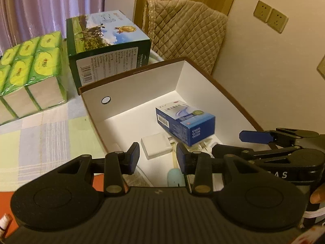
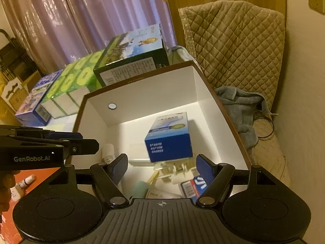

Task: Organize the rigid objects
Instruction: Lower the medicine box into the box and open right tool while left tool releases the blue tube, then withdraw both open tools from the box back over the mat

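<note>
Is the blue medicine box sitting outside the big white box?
No, the blue medicine box lies inside the big white box, on its floor among other small items.

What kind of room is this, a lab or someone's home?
Most likely a home, perhaps a dining corner: curtains behind, a quilted chair cover, and a checked tablecloth carrying tissue packs and an open white box of household bits.

Storage box (image 2: 205, 93): white inside, brown rim. Medicine carton (image 1: 185, 123): blue and white. Tissue packs (image 1: 30, 65): green with yellow ovals. Tablecloth (image 1: 46, 138): pastel plaid. Chair cover (image 2: 239, 46): tan, diamond-quilted. Curtain (image 2: 81, 20): mauve.
</note>
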The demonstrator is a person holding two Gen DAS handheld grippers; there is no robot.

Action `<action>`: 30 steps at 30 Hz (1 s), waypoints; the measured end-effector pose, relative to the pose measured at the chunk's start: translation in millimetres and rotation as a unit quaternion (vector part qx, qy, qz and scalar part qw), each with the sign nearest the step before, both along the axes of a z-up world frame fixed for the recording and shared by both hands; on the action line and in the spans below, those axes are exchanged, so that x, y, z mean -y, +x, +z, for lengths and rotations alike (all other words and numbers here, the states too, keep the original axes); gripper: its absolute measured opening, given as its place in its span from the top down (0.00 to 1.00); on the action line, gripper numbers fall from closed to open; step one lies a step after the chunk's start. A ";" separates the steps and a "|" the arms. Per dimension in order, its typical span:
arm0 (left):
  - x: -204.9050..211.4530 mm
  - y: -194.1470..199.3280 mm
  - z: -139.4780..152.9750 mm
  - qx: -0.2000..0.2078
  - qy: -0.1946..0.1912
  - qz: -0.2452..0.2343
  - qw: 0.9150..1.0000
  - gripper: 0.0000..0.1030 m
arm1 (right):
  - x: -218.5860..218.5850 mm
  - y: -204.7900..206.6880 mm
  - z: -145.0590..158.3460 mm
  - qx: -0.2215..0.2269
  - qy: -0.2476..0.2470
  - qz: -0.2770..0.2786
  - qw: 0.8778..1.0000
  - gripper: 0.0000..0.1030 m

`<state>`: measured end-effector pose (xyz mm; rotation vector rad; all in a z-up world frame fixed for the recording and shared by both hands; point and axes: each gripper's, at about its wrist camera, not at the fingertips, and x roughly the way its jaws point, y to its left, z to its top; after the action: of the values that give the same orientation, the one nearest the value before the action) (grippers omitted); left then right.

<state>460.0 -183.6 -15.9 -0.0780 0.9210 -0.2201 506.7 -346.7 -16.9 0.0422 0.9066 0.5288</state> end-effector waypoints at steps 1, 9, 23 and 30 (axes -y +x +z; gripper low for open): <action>-0.9 -6.1 1.8 0.003 -0.001 0.001 1.000 0.67 | 1.8 -5.1 1.6 0.001 0.004 -0.001 1.000 0.31; -11.1 -56.1 13.3 0.018 0.001 0.017 1.000 0.67 | 7.3 -47.0 9.3 0.010 0.012 0.008 1.000 0.31; -37.1 -143.2 21.1 0.019 -0.009 0.064 0.998 0.67 | 5.1 -106.4 18.4 0.016 0.042 0.034 0.998 0.31; -59.5 -177.3 11.8 0.009 -0.005 0.075 0.997 0.67 | -5.8 -139.3 16.8 0.014 0.055 0.042 0.998 0.31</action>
<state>282.7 -124.1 -4.1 -0.1534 0.8929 -0.0857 367.4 -340.9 -0.1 0.0972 0.8545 0.6552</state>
